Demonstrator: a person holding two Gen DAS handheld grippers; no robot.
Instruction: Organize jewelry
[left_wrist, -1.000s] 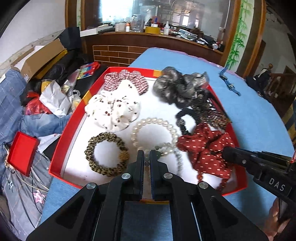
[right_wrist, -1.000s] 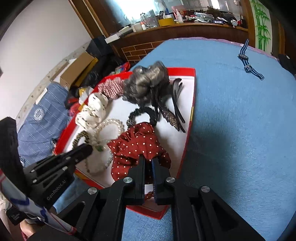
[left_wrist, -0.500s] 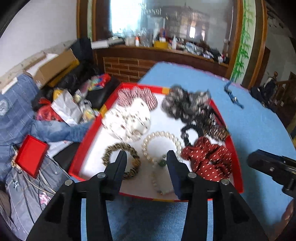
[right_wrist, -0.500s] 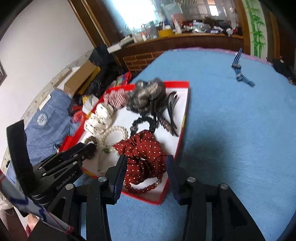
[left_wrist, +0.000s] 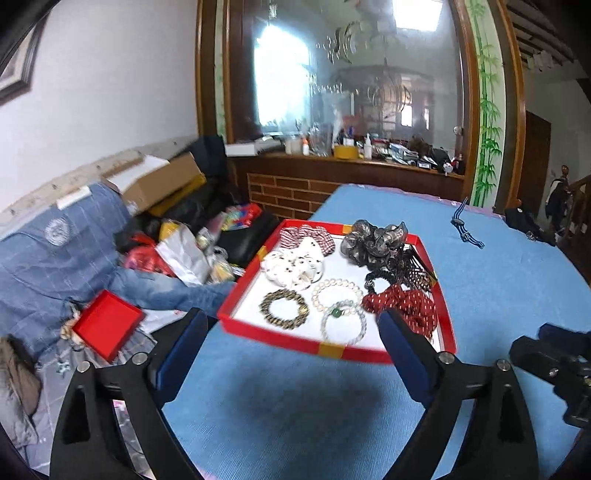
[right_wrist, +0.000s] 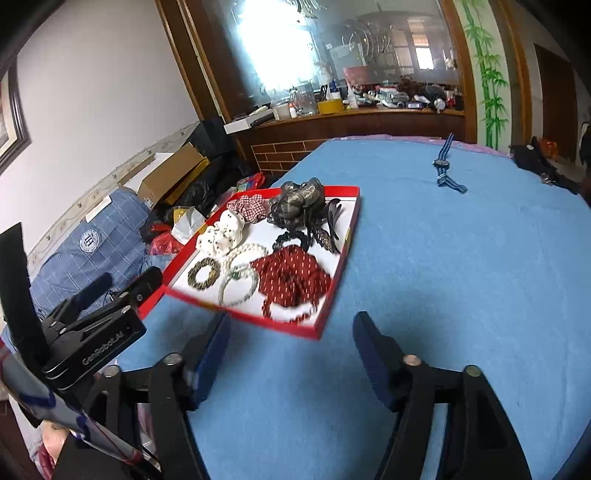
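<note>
A red tray (left_wrist: 266, 338) sits on the blue table and holds hair ties and bracelets. Along its near side lie a leopard-print ring (left_wrist: 264, 306), a pearl bracelet (left_wrist: 317, 291), a pale bead bracelet with a green bead (left_wrist: 335, 313) and a red dotted scrunchie (left_wrist: 406, 301). White (left_wrist: 295, 267), plaid (left_wrist: 303, 232) and grey scrunchies (left_wrist: 373, 240) lie behind them. My left gripper (left_wrist: 291, 314) hovers before the tray's near rim, jaws opening, nothing between them. My right gripper (right_wrist: 291, 317) is back from the tray's (right_wrist: 258, 321) front corner, jaws also opening and empty.
A blue striped strap (right_wrist: 445, 166) lies far back on the table. Left of the table are a small red box (left_wrist: 105, 325), denim clothes, bags and a cardboard box (left_wrist: 162, 181). A wooden counter (left_wrist: 351, 162) with bottles stands behind.
Both grippers drew back and up from the tray. Their jaws went from shut to wide. The bracelets they were at now lie loose in the tray.
</note>
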